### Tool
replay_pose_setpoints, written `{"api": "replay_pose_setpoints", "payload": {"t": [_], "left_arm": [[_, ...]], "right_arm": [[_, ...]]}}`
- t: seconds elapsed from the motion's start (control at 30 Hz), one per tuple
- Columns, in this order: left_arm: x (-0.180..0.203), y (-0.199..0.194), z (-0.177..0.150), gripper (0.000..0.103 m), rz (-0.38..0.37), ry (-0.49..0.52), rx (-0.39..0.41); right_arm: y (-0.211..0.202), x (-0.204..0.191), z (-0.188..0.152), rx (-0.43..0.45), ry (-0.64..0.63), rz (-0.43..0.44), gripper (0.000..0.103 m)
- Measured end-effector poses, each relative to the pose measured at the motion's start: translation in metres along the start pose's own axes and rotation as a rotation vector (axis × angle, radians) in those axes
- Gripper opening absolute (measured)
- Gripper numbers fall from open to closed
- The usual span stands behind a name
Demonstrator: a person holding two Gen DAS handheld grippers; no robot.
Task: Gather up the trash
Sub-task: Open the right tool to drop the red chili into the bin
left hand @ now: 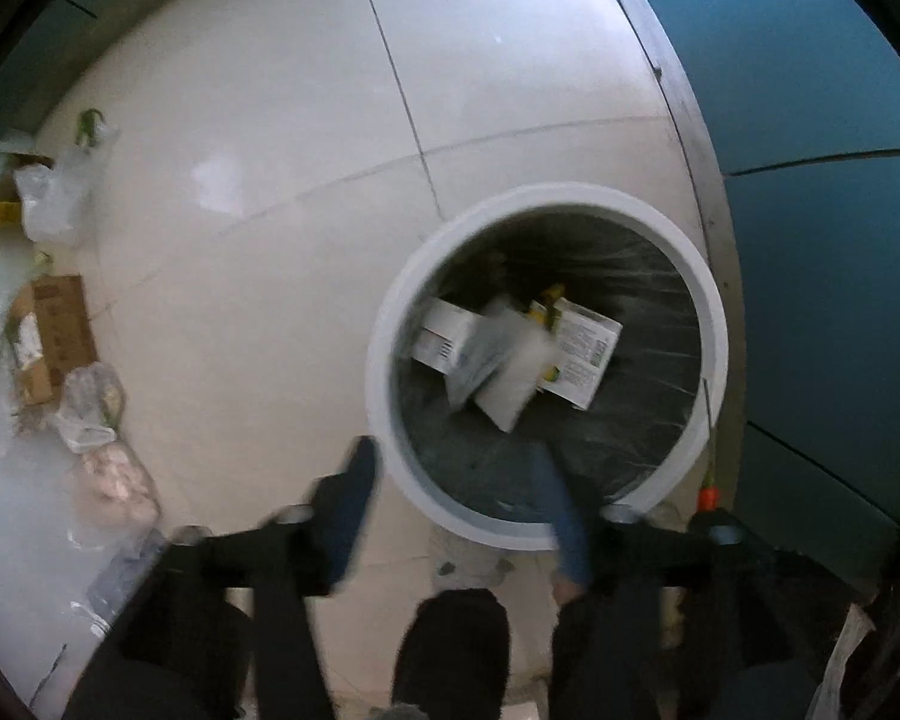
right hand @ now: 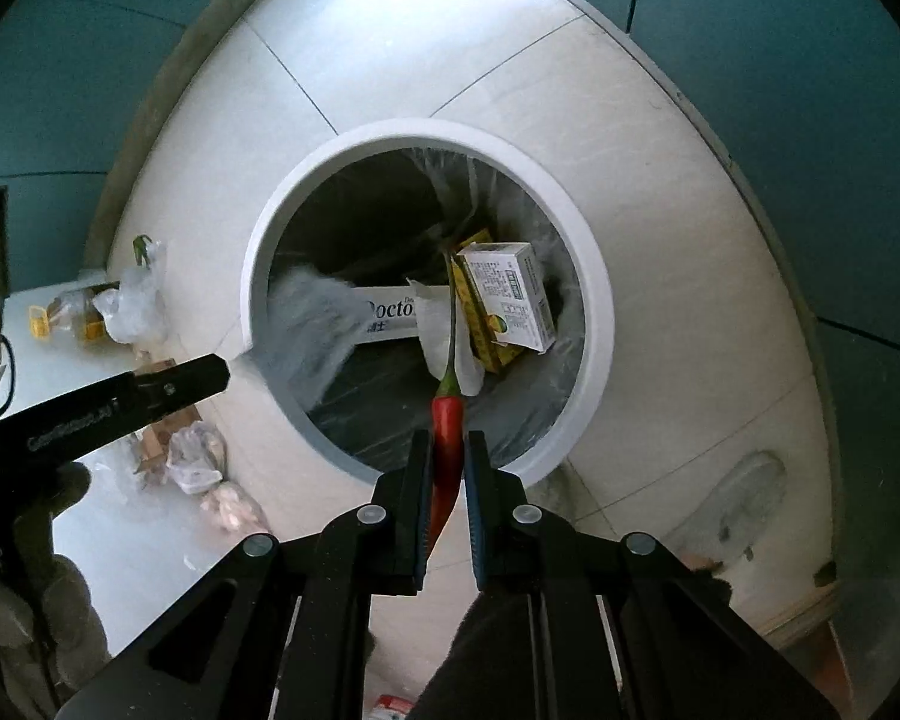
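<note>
While the right gripper (right hand: 448,450) hangs over the near edge of the white round bin (right hand: 588,324), its two fingers are closed on a red chili (right hand: 447,444) — the green stem points forward, over the opening. The bin stands on the pale tiled floor (right hand: 660,180) and has a thin plastic liner (right hand: 390,396) inside. At the bottom I see a white box with small print (right hand: 513,294), a yellow carton (right hand: 480,324) under it, a long white box with blue letters (right hand: 384,315) and a crumpled white paper (right hand: 444,330).

The left gripper (left hand: 450,468) is above the same bin (left hand: 384,372), blurred; its fingers stand wide apart and nothing is between them. A blurred clear wrapper (left hand: 498,360) is inside the opening — whether it lies on the boxes or is in the air, I cannot tell.

More trash lies on the floor at the left: a brown cardboard piece (left hand: 54,336), plastic bags (left hand: 54,198) and a pinkish bundle (left hand: 117,480).
</note>
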State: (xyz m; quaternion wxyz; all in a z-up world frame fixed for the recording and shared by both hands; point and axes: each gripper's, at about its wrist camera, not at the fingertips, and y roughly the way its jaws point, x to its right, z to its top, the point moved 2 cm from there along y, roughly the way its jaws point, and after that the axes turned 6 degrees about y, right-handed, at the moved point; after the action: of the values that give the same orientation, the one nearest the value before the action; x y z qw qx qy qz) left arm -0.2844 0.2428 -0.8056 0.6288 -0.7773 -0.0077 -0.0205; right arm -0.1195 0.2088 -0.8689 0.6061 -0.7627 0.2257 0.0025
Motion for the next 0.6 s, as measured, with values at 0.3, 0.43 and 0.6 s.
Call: {"api": "replay_pose_setpoints", "payload": {"t": [0.3,0.43,0.6], "left_arm": [[-0.011,-0.072,-0.029,0.102,0.116,0.010,0.131],[-0.006,-0.113,-0.047,0.102,0.139,0.027,0.170],[0.001,-0.177,-0.078,0.102,0.135,0.040,0.232]], "right_arm": [[-0.040,-0.008,-0.011,0.058,-0.046,-0.125,0.056],[-0.080,-0.015,-0.022,0.099,-0.073,-0.148,0.086],[-0.142,-0.035,-0.044,0.156,-0.116,-0.181,0.100]]}}
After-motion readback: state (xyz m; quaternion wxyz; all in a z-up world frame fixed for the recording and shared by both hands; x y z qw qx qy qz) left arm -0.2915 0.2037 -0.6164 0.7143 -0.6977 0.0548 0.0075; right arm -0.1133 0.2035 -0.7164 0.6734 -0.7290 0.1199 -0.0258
